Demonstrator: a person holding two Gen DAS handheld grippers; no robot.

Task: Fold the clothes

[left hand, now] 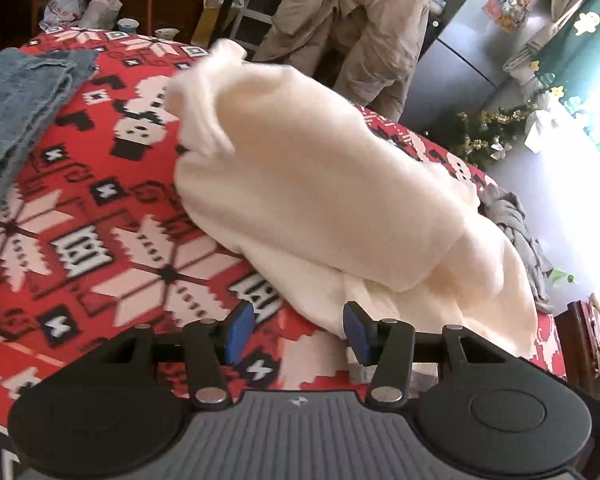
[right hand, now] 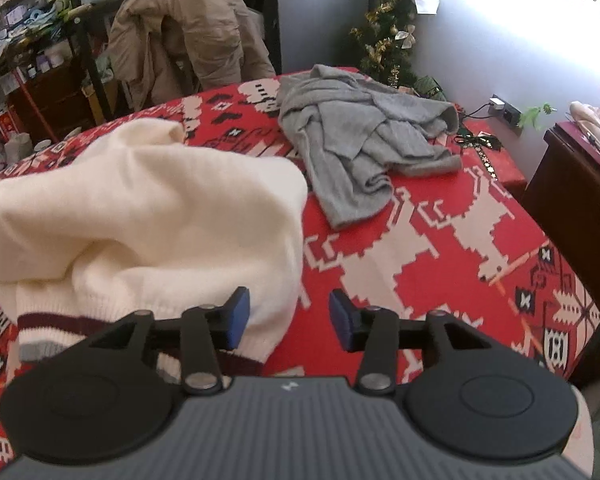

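A cream knit sweater [left hand: 320,200] lies bunched on the red patterned tablecloth [left hand: 100,220]; its far end looks blurred. In the right wrist view the sweater [right hand: 140,208] shows a dark red and grey striped hem [right hand: 56,322] near the camera. My left gripper [left hand: 298,330] is open and empty, its right pad at the sweater's near edge. My right gripper [right hand: 288,318] is open and empty, its left pad over the sweater's right edge. A crumpled grey garment [right hand: 360,140] lies further back on the cloth [right hand: 440,240]. Folded blue jeans [left hand: 16,108] lie at the far left.
A tan jacket [right hand: 180,28] hangs on a chair behind the table. A small decorated tree [right hand: 384,48] stands at the back right. A dark wooden cabinet [right hand: 580,208] stands at the table's right. Cluttered shelves [right hand: 24,40] are at the back left.
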